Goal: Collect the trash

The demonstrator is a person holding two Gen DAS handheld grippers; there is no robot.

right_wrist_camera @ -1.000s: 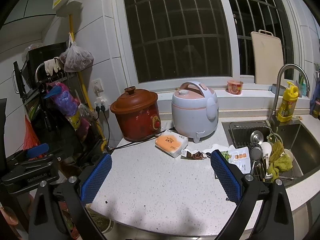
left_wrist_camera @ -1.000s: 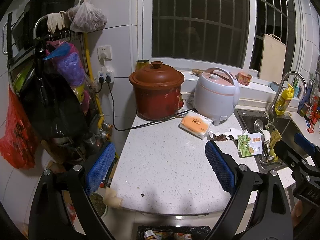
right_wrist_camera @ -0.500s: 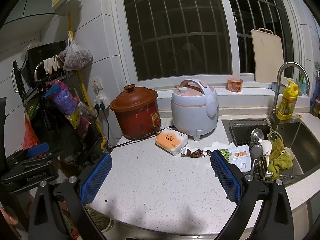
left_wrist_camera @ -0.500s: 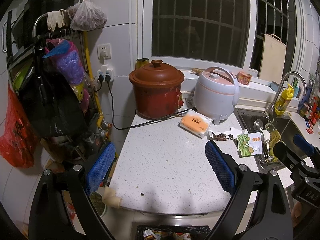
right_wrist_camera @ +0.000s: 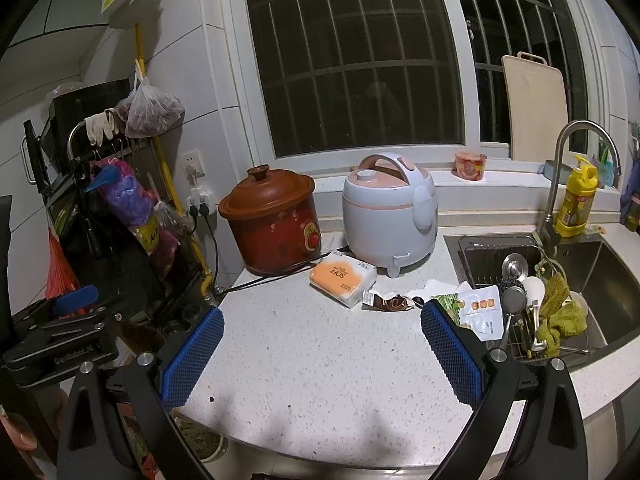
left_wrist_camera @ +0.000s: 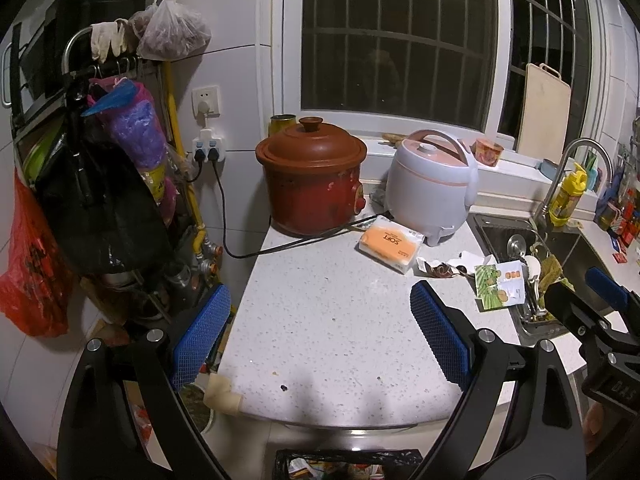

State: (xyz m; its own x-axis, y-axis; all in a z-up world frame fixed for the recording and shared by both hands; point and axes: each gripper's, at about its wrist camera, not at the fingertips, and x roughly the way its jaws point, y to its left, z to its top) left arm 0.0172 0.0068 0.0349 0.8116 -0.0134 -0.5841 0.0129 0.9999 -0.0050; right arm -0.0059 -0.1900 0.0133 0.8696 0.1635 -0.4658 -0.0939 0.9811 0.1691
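Note:
A torn brown wrapper point(right_wrist_camera: 387, 302) point(left_wrist_camera: 442, 269), a green and white packet point(right_wrist_camera: 476, 310) point(left_wrist_camera: 499, 285) and crumpled white paper point(right_wrist_camera: 438, 286) lie on the white speckled counter point(right_wrist_camera: 320, 360) beside the sink. An orange tissue pack point(right_wrist_camera: 342, 277) point(left_wrist_camera: 391, 243) lies in front of the cookers. My left gripper point(left_wrist_camera: 320, 336) is open and empty above the counter's near edge. My right gripper point(right_wrist_camera: 320, 354) is open and empty, short of the wrappers. A bin with a black liner point(left_wrist_camera: 348, 464) shows below the counter edge.
A red clay cooker point(right_wrist_camera: 272, 218) and a white rice cooker point(right_wrist_camera: 390, 210) stand at the back, with a black cord point(left_wrist_camera: 288, 244) across the counter. A sink point(right_wrist_camera: 580, 280) with a dish rack is at the right. A rack hung with bags point(left_wrist_camera: 100, 184) is at the left.
Both grippers have drifted slightly; the right view has shifted a little towards the counter. Nothing was taken hold of, and both stay open.

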